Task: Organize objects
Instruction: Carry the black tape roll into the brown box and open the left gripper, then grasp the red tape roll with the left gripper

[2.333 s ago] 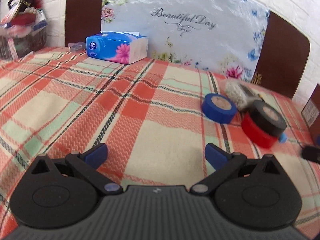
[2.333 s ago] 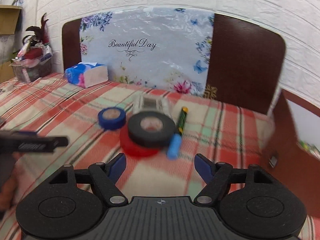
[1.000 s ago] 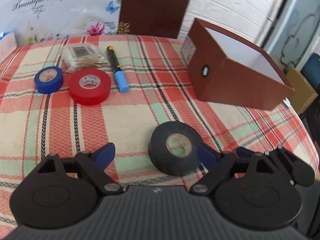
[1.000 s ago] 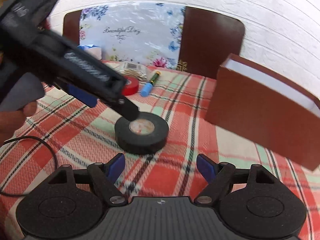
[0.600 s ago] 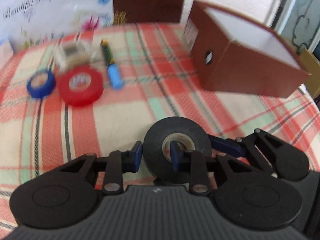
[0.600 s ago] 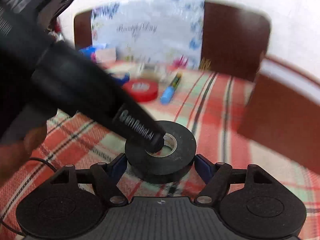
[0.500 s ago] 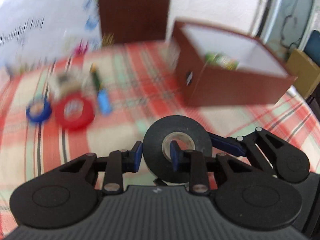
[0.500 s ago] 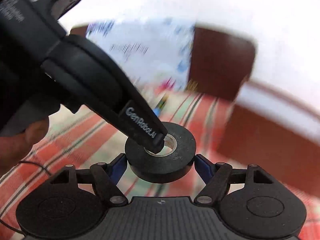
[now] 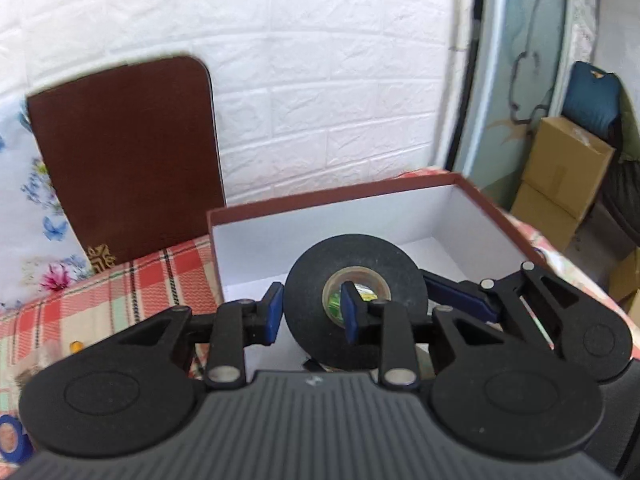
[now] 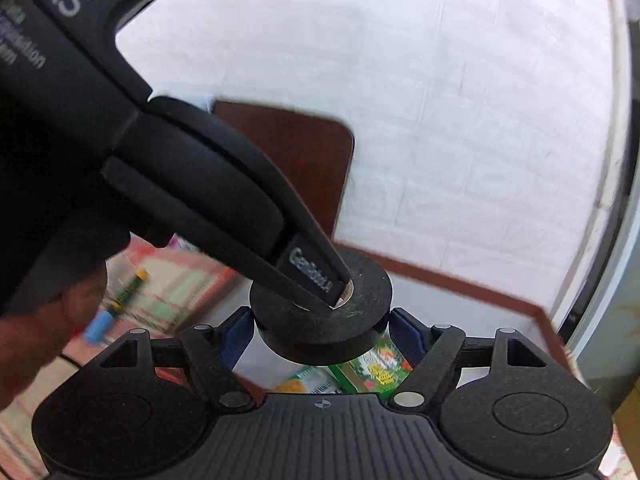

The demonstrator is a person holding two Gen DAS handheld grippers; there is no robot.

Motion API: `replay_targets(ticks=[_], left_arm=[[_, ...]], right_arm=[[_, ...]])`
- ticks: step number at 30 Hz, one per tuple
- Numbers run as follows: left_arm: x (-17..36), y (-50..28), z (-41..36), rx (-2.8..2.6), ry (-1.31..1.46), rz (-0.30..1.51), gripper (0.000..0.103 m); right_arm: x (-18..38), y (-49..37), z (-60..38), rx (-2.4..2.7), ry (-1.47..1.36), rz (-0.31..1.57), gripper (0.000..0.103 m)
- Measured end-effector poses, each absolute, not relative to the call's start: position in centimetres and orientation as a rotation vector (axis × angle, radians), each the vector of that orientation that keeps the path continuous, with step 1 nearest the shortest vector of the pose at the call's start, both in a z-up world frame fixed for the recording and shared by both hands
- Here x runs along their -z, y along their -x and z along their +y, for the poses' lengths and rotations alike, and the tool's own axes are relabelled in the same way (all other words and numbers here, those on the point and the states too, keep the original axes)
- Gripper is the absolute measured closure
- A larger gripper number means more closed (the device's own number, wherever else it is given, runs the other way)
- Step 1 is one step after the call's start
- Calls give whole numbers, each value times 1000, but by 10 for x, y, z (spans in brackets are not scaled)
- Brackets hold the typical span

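A black tape roll (image 9: pixel 360 252) hangs in the air over the open brown box (image 9: pixel 400 196), which is white inside. My left gripper (image 9: pixel 310 312) has one pad outside the roll's wall and the other in its core hole; its jaws are opening slightly, with the wall still between them. My right gripper (image 10: pixel 322 332) spans the roll (image 10: pixel 320 320) from outside, pads against both sides. The left gripper's finger (image 10: pixel 312 276) reaches into the hole from the upper left. A right-gripper finger (image 9: pixel 460 300) shows beside the roll. A green packet (image 10: pixel 372 364) lies in the box (image 10: pixel 460 284).
A plaid cloth (image 9: pixel 152 280) covers the surface left of the box. A marker (image 10: pixel 128 284) lies on the cloth, and a blue tape roll (image 9: pixel 10 438) shows at the far left. A brown headboard panel (image 9: pixel 128 160) stands behind. Cardboard boxes (image 9: pixel 568 176) are stacked at right. A person's hand (image 10: pixel 52 320) holds the left gripper.
The left jaws closed on the roll's wall and the right pads came against its sides. Both grippers then lifted the roll off the cloth and carried it over the open box.
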State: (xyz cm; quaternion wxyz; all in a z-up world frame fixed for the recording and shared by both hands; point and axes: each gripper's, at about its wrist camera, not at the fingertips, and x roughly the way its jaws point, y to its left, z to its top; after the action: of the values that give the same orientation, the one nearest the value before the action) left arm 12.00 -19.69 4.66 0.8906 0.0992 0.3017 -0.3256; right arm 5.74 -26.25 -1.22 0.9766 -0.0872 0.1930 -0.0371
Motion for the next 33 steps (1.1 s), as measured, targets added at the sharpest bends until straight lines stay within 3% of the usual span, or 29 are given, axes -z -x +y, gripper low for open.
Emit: replay_targets(ticks=[2, 8, 11, 21, 29, 33], left_arm=[[-33, -131, -204, 610, -210, 644, 53], [-35, -107, -181, 611, -193, 588, 52], [-42, -81, -162, 604, -198, 527, 42], [-37, -49, -61, 482, -107, 538, 38], [37, -64, 75, 113, -40, 688, 36], [75, -73, 138, -32, 71, 718, 33]], right_arm=[[22, -69, -270, 50, 146, 382, 21], [25, -49, -260, 102, 164, 281, 22], [24, -28, -253, 96, 130, 237, 22], [25, 26, -208, 4, 130, 240, 21], [64, 12, -104, -263, 161, 446, 22], [67, -43, -83, -272, 150, 502, 22]])
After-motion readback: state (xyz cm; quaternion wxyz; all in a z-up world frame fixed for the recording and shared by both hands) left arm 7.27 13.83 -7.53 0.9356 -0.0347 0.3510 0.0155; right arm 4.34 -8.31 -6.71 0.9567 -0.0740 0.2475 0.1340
